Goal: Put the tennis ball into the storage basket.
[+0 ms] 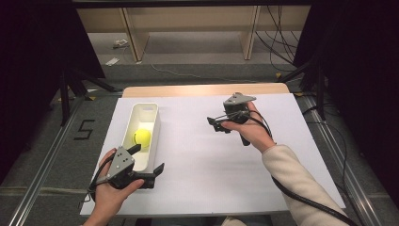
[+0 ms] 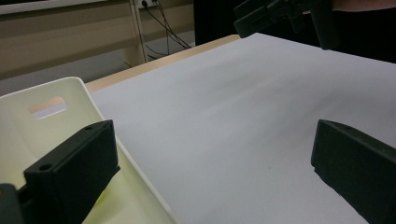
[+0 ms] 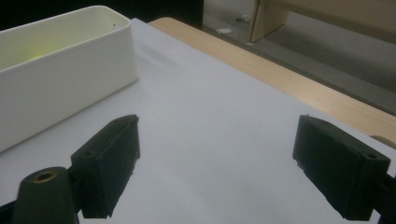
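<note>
A yellow tennis ball (image 1: 142, 137) lies inside a long white bin (image 1: 155, 123) on the left part of the table. My left gripper (image 1: 148, 159) is at the bin's near right corner. It is open, with one jaw over the inside of the bin (image 2: 51, 100) and the other over the white sheet, nothing pressed between them (image 2: 212, 154). My right gripper (image 1: 214, 124) hovers over the middle of the sheet, right of the bin (image 3: 70, 79), jaws pointing left. It is open and holds nothing (image 3: 217, 158). The left gripper view catches the right gripper (image 2: 275, 14) at its top.
A white sheet (image 1: 226, 155) covers most of the wooden table (image 1: 202, 89). A wooden bench (image 1: 197, 28) and loose cables (image 1: 277, 47) lie on the floor beyond the far edge. Black stand legs (image 1: 70, 89) flank the table. A cable (image 1: 306, 200) trails from the right gripper along the sleeve.
</note>
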Available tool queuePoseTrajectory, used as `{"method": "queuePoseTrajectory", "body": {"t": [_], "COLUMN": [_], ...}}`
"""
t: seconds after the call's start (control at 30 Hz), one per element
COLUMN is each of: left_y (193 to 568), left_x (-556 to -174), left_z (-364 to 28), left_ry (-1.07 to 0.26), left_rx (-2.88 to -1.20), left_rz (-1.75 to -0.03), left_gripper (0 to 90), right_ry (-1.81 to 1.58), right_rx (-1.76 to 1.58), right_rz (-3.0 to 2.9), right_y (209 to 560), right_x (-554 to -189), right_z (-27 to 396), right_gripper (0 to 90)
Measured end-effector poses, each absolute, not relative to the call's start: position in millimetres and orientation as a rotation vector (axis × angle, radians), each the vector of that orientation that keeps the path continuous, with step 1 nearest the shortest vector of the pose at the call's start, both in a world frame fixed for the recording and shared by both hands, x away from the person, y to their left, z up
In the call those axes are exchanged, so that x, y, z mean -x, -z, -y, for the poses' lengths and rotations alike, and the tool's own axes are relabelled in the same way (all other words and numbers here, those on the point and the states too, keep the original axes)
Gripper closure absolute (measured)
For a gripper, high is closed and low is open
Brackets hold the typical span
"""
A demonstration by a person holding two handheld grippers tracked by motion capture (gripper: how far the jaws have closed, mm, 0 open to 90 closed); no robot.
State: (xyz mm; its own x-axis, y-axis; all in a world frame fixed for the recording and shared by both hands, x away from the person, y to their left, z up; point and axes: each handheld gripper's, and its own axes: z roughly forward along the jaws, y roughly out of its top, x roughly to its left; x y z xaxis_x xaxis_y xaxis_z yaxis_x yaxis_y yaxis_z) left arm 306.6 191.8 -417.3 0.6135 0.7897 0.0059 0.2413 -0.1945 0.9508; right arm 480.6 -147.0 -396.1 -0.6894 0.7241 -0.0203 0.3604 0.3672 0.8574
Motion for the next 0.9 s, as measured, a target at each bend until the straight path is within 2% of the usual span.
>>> {"method": "queuePoseTrajectory", "body": {"t": [0.9], "left_y": [418], "left_x": [-307], "left_z": [-192], "left_ry": [-0.622], "left_rx": [-1.739], "left_rz": [-0.849], "left_gripper": [0.1], "right_ry": [-1.235], "right_rx": [-1.0], "right_rz": [-2.212], "right_y": [403], "right_x": [-469], "right_z": [182], "right_gripper": [15.5]}}
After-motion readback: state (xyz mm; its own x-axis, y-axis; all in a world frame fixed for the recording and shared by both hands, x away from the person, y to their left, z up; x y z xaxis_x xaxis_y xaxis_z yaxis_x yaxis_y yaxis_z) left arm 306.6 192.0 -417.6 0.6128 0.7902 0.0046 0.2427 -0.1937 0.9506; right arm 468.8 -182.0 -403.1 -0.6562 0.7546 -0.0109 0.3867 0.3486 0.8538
